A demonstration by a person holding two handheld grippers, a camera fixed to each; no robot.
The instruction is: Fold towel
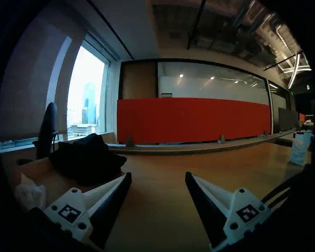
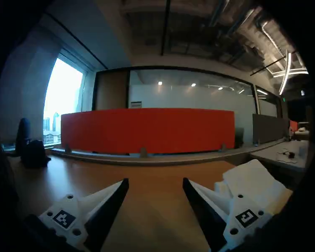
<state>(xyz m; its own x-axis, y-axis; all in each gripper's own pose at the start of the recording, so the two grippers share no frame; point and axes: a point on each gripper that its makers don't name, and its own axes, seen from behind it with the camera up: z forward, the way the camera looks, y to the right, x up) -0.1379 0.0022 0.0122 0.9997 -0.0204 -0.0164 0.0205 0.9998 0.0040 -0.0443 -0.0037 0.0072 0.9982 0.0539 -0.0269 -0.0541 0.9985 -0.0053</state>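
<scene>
1. A wooden desk (image 1: 224, 164) runs wide and bare across the lower half of both views, warm brown with a soft sheen.
2. Along its far edge stands a long red partition (image 1: 191, 119). Above that is a glass wall (image 1: 212, 82) with small ceiling lights reflected in it.
3. A bright window (image 1: 86, 101) fills the upper left of the left gripper view, with city towers outside. A dark chair (image 1: 46, 130) stands in front of it.
4. A black heap (image 1: 88, 159) of bag or cloth sits on the desk at mid left in that view, just beyond the near finger. In the right gripper view it is small and far off at the left edge.
5. At lower left of the left gripper view lies a crumpled white scrap (image 1: 29, 195); I cannot tell what it is. A pale object (image 1: 300, 147) stands at the far right.
6. The towel (image 2: 254, 180), white and loosely folded, lies on the desk at lower right of the right gripper view, just behind the finger on that side.
7. The left gripper (image 1: 157, 174) is held low and level over the desk, aimed at the partition. Its fingers stand well apart with bare wood between them.
8. The right gripper (image 2: 155, 180) is held the same way, low and level, with its fingers spread wide and gripping nothing. The towel is beside it, not between its fingers.
</scene>
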